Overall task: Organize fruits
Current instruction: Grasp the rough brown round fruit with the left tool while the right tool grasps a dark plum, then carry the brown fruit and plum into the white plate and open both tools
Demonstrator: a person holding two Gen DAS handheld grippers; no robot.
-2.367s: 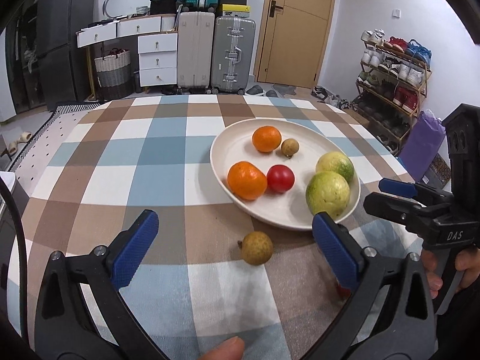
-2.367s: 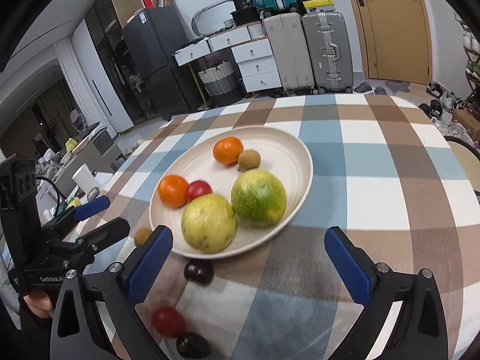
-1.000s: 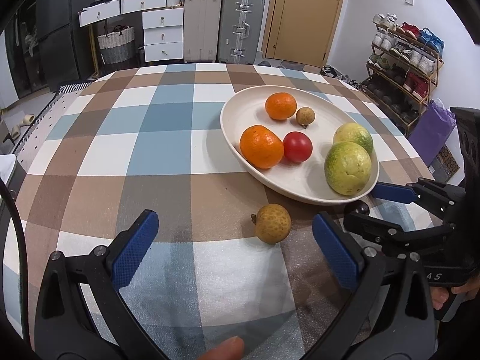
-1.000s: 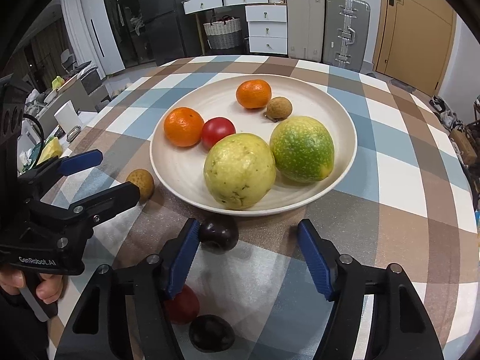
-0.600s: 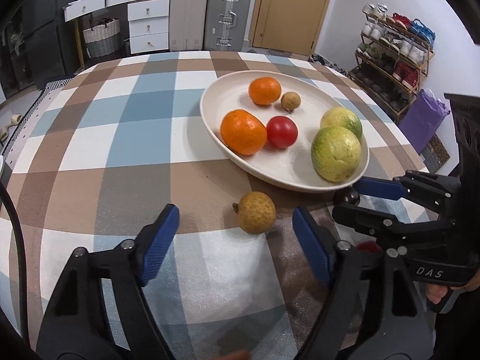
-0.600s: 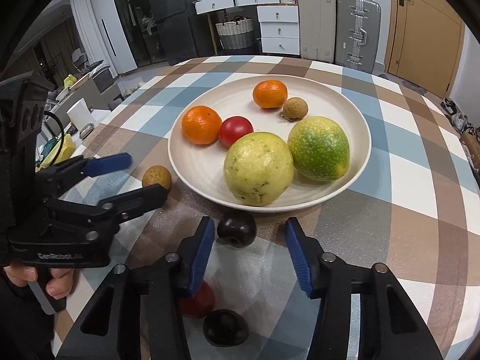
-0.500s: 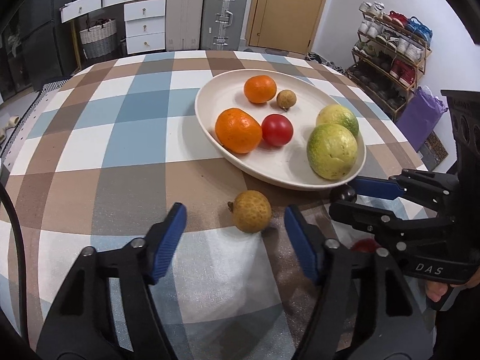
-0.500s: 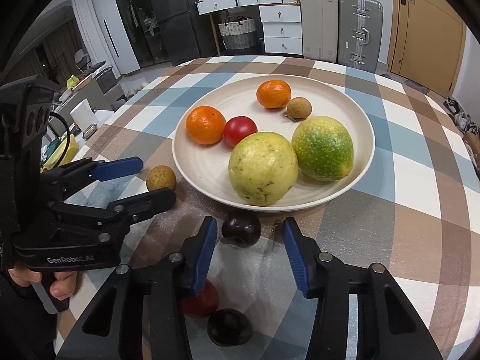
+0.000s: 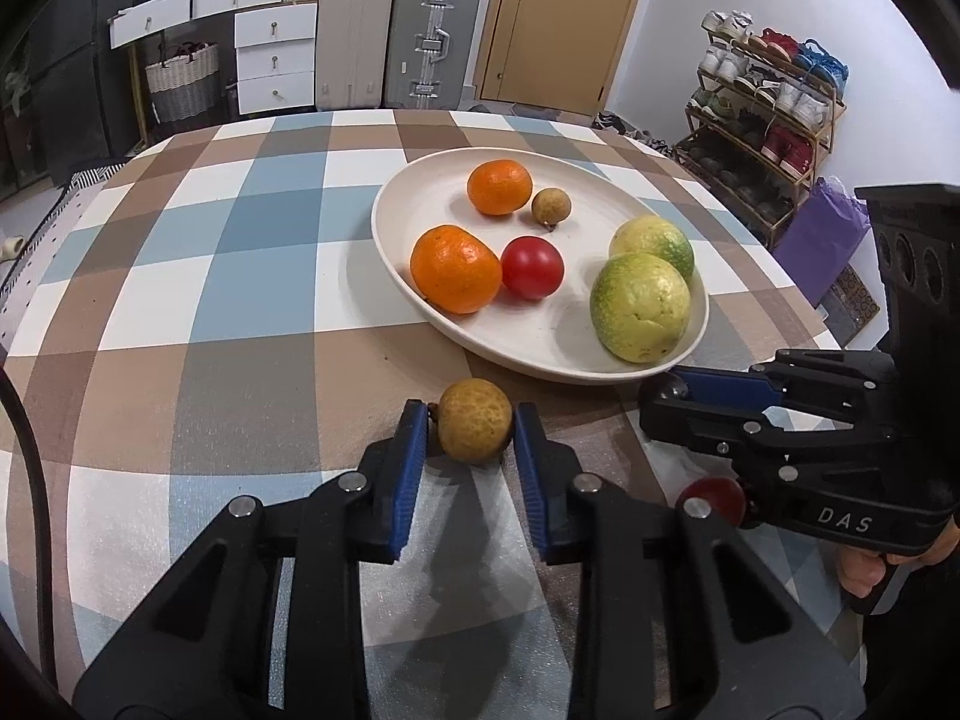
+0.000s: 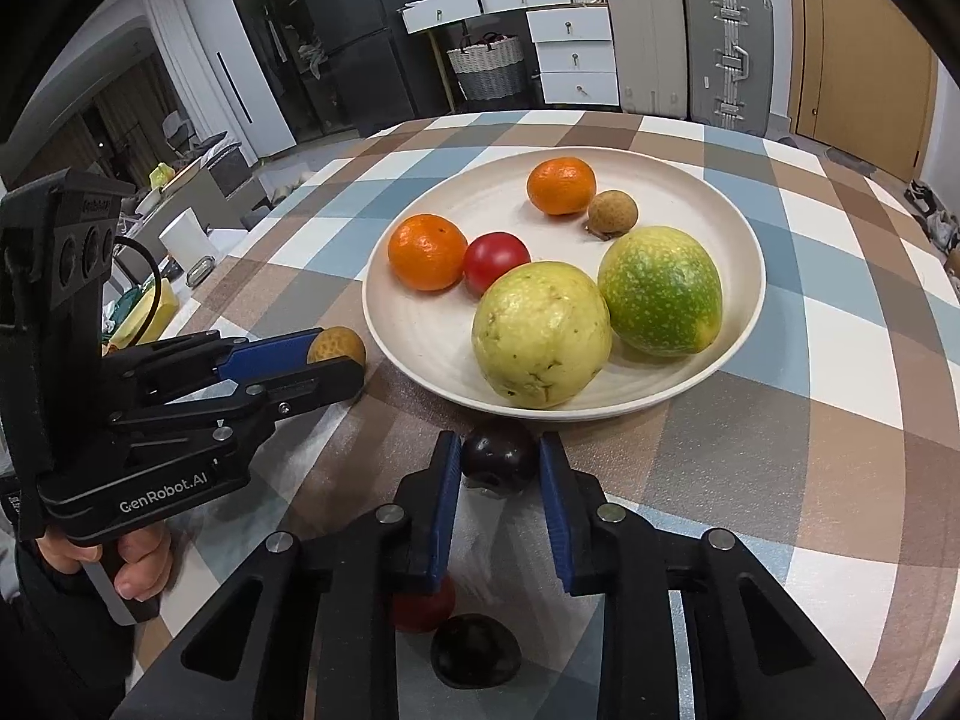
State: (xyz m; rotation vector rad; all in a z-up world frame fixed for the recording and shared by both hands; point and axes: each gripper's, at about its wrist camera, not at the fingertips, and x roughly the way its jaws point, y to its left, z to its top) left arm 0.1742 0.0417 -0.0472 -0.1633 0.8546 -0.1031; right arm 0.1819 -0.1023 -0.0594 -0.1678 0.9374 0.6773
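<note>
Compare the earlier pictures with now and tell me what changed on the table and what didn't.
Both grippers have just been closing, each on a loose fruit in front of the plate. The left gripper now clamps the brown longan; the right gripper clamps the dark plum. Neither fruit has left the tablecloth yet. Unchanged: the six fruits on the plate, plus the red fruit and second dark fruit beneath the right gripper.

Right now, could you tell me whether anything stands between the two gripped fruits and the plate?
Nothing visible does. The tan fruit in the left gripper and the dark plum in the right gripper both sit just outside the plate's near rim, with only bare tablecloth between.
</note>
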